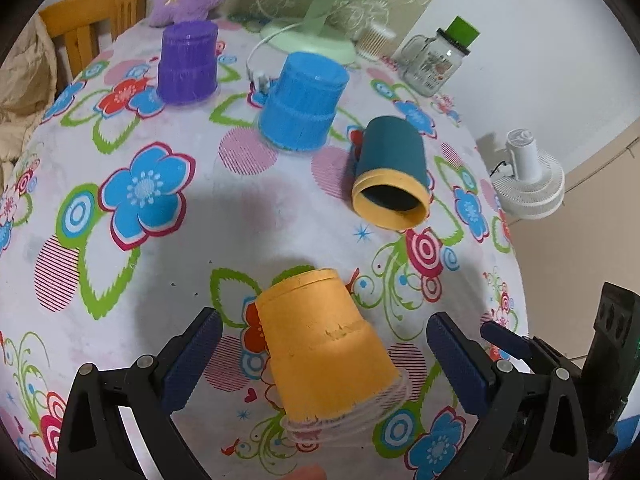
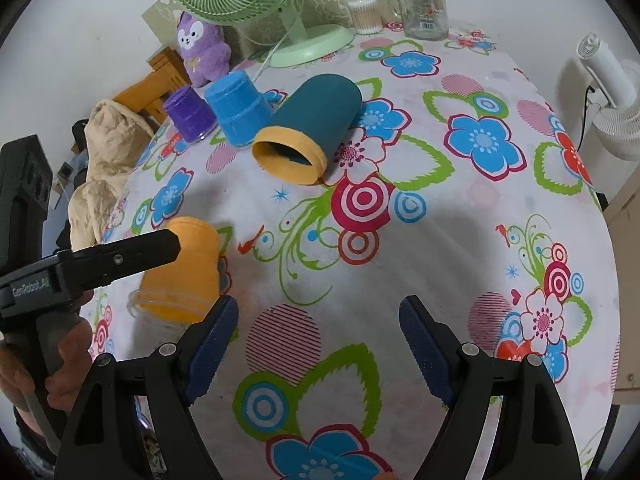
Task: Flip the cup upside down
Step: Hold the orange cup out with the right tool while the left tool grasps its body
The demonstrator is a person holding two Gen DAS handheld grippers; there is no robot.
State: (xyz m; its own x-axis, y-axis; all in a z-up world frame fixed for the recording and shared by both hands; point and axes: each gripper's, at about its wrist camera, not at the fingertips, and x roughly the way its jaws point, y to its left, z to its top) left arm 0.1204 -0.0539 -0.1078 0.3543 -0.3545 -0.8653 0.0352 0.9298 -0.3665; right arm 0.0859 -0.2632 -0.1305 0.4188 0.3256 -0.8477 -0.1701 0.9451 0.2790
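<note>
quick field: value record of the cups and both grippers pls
orange cup: upside down, between open left gripper fingers, not gripped
teal cup: on its side, mouth toward cameras
blue cup: upside down
purple cup: upside down
right gripper: open, empty, over floral tablecloth

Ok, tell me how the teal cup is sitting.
Tipped over. The teal cup lies on its side on the tablecloth, its yellow-rimmed mouth facing the cameras, dark inside.
</note>
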